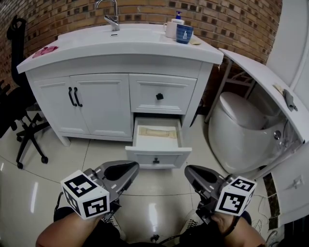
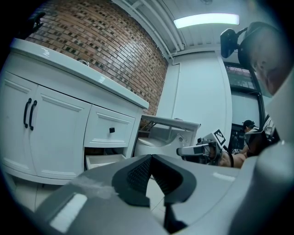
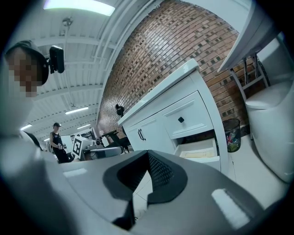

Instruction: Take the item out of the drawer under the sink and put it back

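- Flat beige item (image 1: 157, 131): lay in the bottom of the vanity's lower drawer (image 1: 158, 157), which stood pulled out; nothing touched it. From the head view it appeared to be a paper or thin packet, but this could not be confirmed.
- Vanity (image 1: 104, 103): white, set against a brick wall. It had two doors with black handles on its left part and a shut upper drawer (image 1: 161, 94) directly above the open one.
- Left gripper (image 1: 134, 167): held low in front of the vanity, short of the open drawer's front and apart from it. In its own view the jaws were pressed together at the tips with nothing between them (image 2: 150, 156).
- Right gripper (image 1: 189, 170): held in front of the vanity beside the left one, also clear of the drawer front. Its jaws met at the tips and were empty (image 3: 148, 152).
- On the vanity's top: a faucet (image 1: 110, 14) at the back, a blue cup (image 1: 184, 34) and a white mug (image 1: 171, 29) at the right rear, and a pink cloth (image 1: 45, 50) at the left end.
- Right of the vanity: a white toilet (image 1: 236, 125).
- Left of the vanity: a black office chair (image 1: 19, 96).
- Beyond the vanity's right side, by the wall: a black bin (image 3: 232, 133), seen in the right gripper view.
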A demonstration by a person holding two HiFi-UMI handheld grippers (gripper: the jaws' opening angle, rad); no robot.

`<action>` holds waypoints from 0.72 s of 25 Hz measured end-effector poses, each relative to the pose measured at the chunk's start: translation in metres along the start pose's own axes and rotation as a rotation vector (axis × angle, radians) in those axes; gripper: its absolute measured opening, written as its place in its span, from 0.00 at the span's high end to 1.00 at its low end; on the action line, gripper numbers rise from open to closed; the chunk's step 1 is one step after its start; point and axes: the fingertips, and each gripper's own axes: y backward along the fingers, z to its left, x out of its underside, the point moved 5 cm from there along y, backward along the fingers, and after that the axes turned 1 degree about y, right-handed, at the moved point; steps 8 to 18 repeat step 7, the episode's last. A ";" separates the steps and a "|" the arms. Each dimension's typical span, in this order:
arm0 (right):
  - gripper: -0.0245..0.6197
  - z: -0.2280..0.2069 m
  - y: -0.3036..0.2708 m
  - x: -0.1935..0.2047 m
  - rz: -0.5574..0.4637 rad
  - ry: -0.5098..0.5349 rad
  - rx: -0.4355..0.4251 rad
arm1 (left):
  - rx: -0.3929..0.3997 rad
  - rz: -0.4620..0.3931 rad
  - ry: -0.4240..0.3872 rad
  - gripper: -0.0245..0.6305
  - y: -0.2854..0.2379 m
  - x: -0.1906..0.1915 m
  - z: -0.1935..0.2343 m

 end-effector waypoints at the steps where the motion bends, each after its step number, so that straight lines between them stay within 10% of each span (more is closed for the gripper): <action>1: 0.95 0.000 0.000 0.000 0.001 -0.007 -0.004 | 0.000 0.000 -0.001 0.95 0.000 0.000 0.000; 18: 0.95 0.001 -0.003 0.000 0.005 0.006 -0.003 | 0.000 -0.001 0.002 0.95 0.000 0.000 0.002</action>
